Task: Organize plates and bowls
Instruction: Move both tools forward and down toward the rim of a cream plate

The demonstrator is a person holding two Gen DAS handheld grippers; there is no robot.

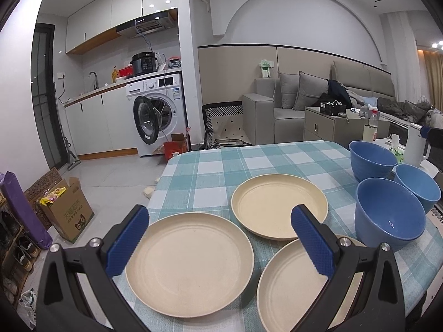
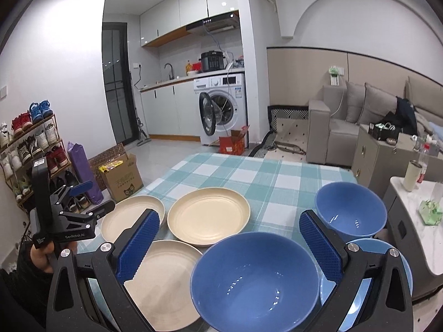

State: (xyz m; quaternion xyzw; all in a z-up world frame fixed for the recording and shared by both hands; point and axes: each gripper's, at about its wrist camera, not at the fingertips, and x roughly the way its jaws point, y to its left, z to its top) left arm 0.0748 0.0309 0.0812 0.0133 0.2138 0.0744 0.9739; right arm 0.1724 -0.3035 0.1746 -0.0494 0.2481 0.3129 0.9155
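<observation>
Left gripper (image 1: 218, 238) jaws wide, nothing held, hovering over the lower-left plate (image 1: 189, 262). Table (image 1: 210, 166) with checked cloth: its left edge drops off just past that plate, floor open beyond. Middle plate (image 1: 279, 206) sits frame centre, third plate (image 1: 293, 290) at the bottom, rims close but apart. Bare cloth runs along the far edge. Three blue bowls crowd the right edge: far bowl (image 2: 350, 210), near bowl (image 2: 254, 279), third bowl (image 2: 398, 249) partly hidden. Right gripper (image 2: 229, 243) jaws wide, empty, over the near bowl.
</observation>
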